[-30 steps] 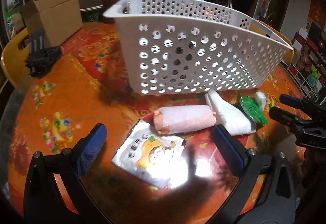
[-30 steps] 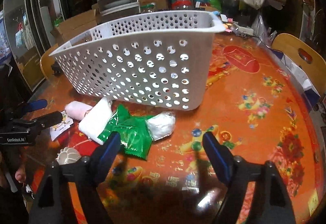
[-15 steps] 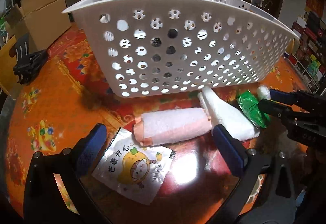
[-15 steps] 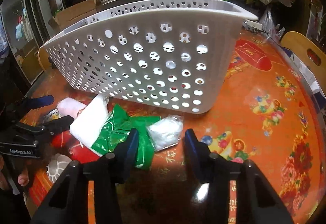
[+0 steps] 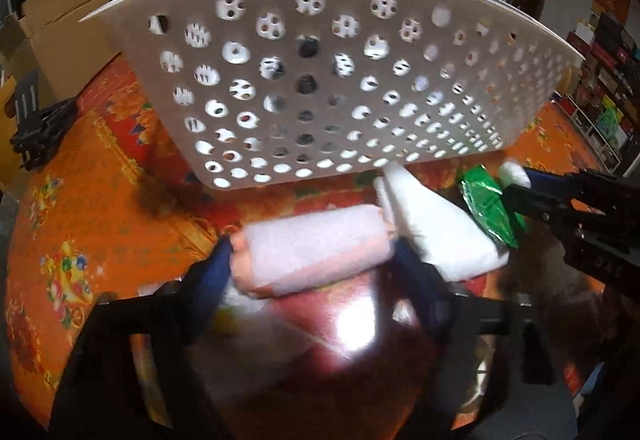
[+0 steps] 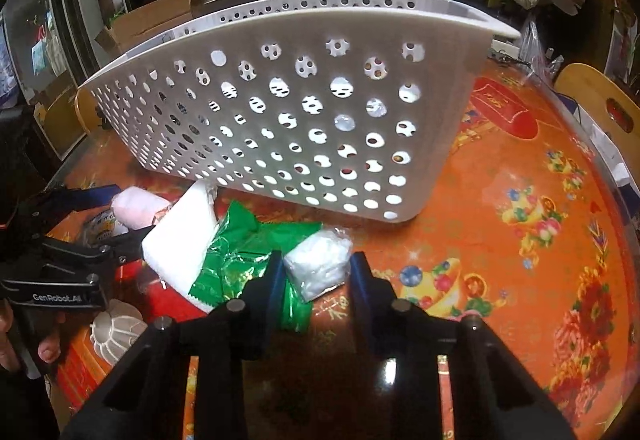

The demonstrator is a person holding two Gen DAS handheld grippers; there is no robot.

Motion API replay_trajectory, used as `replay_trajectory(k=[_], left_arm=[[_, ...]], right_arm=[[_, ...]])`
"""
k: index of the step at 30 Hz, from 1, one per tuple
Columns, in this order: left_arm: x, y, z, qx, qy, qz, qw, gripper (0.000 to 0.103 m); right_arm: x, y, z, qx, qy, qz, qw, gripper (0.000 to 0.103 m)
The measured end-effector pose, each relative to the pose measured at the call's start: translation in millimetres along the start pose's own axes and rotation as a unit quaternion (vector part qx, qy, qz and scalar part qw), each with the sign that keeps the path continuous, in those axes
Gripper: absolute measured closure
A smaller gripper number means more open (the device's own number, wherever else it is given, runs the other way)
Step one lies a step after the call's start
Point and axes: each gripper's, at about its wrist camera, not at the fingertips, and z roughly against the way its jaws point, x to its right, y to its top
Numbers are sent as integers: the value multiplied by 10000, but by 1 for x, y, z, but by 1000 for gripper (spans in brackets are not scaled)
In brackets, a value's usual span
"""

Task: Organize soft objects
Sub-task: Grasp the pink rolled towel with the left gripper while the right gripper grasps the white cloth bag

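A white perforated basket (image 5: 328,79) stands on the orange table; it also shows in the right wrist view (image 6: 288,111). My left gripper (image 5: 312,260) has its fingers against both ends of a pink and white rolled towel (image 5: 312,248). My right gripper (image 6: 316,272) has its fingers against both sides of a small clear bag of white stuff (image 6: 320,264). A folded white cloth (image 6: 180,240) and a green packet (image 6: 240,260) lie between the two, in front of the basket. The cloth (image 5: 440,228) and the packet (image 5: 484,203) also show in the left wrist view.
A printed sachet (image 6: 100,224) lies under the left gripper. A small white ribbed dish (image 6: 116,328) sits near the table's front left edge. A cardboard box (image 5: 56,23) and a black clamp (image 5: 36,127) are at the far left. A wooden chair (image 6: 600,107) stands at the right.
Both grippers have moved forward and down towards the basket. The left fingers have closed in on the rolled towel. The right fingers have closed in on the clear bag.
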Motion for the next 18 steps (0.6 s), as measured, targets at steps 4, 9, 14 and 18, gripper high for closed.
replay_trajectory(k=[4,9,14,18], left_arm=[[2,-1,7,167,8,3,9999,32],[-1,-4,25,456,-32,3,9990,32],[-10,-8,57,820,-86,96,9965,32],[-11,-8,95,1126,-143,75,9935,32]], right_arm=[[-2,-1,6,116,16,-16,9999,72],[1,-4,19,262,13,-48,9996,72],[4,-4,46,550,-64,-18,9985,72],[2,-5,72,770,-29,58,9970,72]])
